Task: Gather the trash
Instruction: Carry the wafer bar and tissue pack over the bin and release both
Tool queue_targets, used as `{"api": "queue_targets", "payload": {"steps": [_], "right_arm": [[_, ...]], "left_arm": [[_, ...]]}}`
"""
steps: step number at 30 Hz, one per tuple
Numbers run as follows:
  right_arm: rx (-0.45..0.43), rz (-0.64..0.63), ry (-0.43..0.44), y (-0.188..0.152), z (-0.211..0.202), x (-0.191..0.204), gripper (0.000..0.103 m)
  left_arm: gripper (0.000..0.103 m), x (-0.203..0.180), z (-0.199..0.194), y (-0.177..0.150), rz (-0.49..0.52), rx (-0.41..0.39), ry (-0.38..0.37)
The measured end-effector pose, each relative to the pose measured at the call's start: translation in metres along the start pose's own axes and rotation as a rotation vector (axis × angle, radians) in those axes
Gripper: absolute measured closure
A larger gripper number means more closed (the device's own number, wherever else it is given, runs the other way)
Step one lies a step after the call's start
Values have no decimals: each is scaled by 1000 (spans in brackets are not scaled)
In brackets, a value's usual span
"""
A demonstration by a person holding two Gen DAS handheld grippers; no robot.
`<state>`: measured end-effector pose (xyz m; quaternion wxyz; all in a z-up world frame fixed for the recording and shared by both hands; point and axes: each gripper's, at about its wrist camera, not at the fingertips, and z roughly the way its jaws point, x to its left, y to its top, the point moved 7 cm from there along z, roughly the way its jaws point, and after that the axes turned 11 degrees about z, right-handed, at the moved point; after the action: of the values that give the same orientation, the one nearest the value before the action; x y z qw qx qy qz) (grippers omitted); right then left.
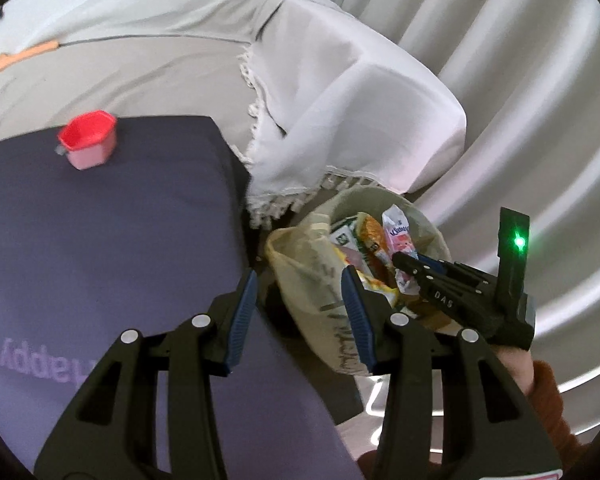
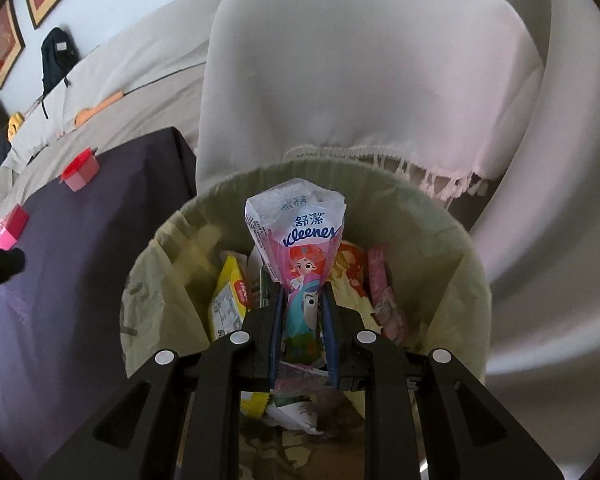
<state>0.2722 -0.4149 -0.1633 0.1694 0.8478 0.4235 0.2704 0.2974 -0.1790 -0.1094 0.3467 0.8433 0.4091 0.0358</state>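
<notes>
Scene: The right claw (image 2: 303, 320) hangs over the open bin (image 2: 440, 216), its jaws pinching an empty tissue packet (image 2: 300, 236) by the lower end, the packet's crumpled top pointing away above the rubbish.

Left claw: The left claw (image 1: 300, 316) is spread with nothing between its pads, poised above the gap between the purple worktop (image 1: 100, 240) and the bin's near side.

Bin: Lined with a pale yellow bag (image 2: 148, 280) and already well filled with wrappers; a yellow packet (image 2: 230, 300) stands at the left inside, a pink wrapper (image 2: 384, 292) at the right.

Risk, release: The packet is light and stiff; judged from its tilt, it may perch on the heap or catch on a pad when the jaws part, instead of dropping in.

Risk, liner: The loose bag edge sags on the worktop side, so a nudge from either claw could fold it inward and let rubbish slip outside the lining.

Risk, crowding: Both claws work close together at the rim, and a bump looks possible.

Left to collect: A red tub (image 1: 88, 140) sits on the worktop, with a pink block (image 2: 10, 228) further along.

Writing: The packet reads "Kleenex" with Chinese characters above and a cartoon girl below; the right claw's side carries "DAS"; mirrored pale lettering on the worktop looks like "happy", the rest cut off.
</notes>
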Motion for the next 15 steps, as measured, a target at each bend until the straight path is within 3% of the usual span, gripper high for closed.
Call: {"api": "queue_targets", "payload": {"steps": [15], "right_arm": [[81,35,-39,-15,14,-11,82]], "left_arm": [[60,21,-5,-23,-47,19,-2]]}}
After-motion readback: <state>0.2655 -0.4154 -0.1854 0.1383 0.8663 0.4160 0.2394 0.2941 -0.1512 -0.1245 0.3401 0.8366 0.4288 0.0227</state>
